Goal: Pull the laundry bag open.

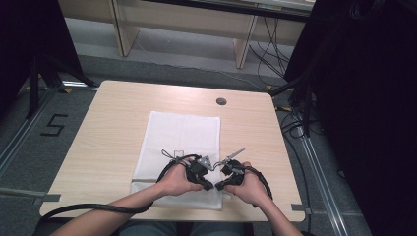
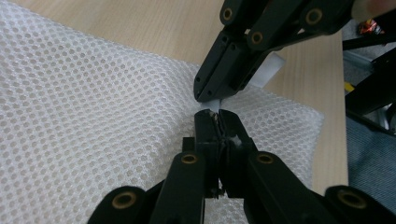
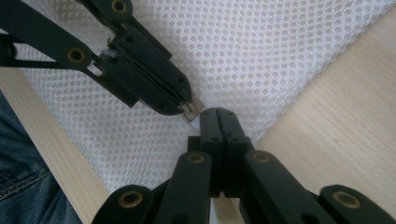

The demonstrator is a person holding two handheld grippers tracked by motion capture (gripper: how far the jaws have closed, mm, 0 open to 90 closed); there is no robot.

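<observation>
Left gripper (image 1: 210,164) first: jaws pressed together, pinching a small white tab (image 2: 214,104) at the near edge of the white mesh cloth (image 1: 182,135). Across from it, tip to tip, the right gripper (image 1: 219,164) is clamped tight as well, and in the left gripper view the white tab runs up between its jaws. Both hands hover low over the cloth's near end. The cloth lies flat on the wooden table (image 1: 108,128), long axis running away from the person toward the far edge, where a small round grommet (image 1: 221,101) sits. Most of it stretches beyond the two grippers.
</observation>
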